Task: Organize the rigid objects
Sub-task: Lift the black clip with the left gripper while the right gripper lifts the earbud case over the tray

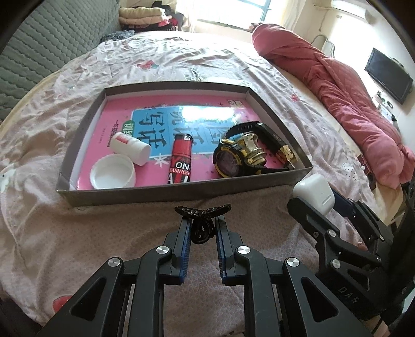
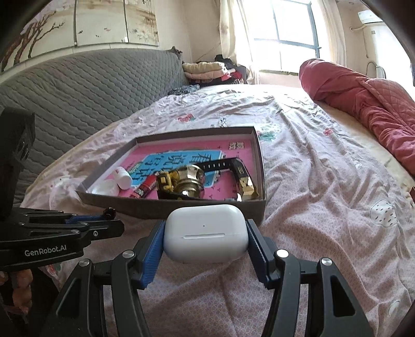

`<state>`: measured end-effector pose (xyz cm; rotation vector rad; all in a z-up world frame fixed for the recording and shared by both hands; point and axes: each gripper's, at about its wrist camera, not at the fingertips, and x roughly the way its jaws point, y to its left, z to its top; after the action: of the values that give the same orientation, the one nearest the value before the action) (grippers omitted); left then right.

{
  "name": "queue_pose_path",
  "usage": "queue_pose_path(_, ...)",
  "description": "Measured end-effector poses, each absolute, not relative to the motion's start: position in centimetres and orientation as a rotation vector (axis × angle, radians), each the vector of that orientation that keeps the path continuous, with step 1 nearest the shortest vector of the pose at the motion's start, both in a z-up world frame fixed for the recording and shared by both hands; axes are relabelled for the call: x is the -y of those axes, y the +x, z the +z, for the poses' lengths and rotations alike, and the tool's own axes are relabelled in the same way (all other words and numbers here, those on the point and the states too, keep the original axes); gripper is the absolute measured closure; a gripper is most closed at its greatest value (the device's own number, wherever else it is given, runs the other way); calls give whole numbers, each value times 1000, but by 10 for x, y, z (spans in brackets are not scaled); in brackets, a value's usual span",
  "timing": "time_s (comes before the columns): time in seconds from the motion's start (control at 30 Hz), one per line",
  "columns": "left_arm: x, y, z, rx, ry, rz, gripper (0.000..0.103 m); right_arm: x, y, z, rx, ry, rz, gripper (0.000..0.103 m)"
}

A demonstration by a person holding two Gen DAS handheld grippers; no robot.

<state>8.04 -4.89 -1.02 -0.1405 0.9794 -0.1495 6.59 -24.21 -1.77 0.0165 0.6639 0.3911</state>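
Left gripper [image 1: 203, 224] marked "GenRobot.AI" pinches a black hair clip [image 1: 202, 210]; right gripper [image 2: 205, 239] clamps a white earbud case [image 2: 206, 233] beside a tray [image 1: 160, 193] holding a "FASHION" lighter [image 1: 181, 159].

This is a bedroom in a home. A wide bed [image 2: 311, 181] fills most of both views, covered with a rumpled pale pink sheet printed with small cartoon figures. At the bed's head stands a grey quilted headboard [image 2: 90, 88], and above that hang panels painted with blossoming branches [image 2: 77, 23]. Along the bed's far right side lies a rolled pink quilted comforter [image 1: 337, 85]. Past the bed's far edge a curtained window [image 2: 293, 33] lets in strong daylight, with a pile of folded clothes [image 2: 205, 70] just beside the headboard's end. Right of the bed, a dark flat television [image 1: 389, 76] hangs on the wall, and an air conditioner [image 2: 371, 16] sits high near the window.
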Motion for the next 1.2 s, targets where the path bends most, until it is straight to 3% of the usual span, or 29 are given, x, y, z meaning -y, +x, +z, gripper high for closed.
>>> queue_pose_path(1.2, 30, 68, 32, -864, -79, -94, 85, 240, 61, 12, -541, 68, 368, 43)
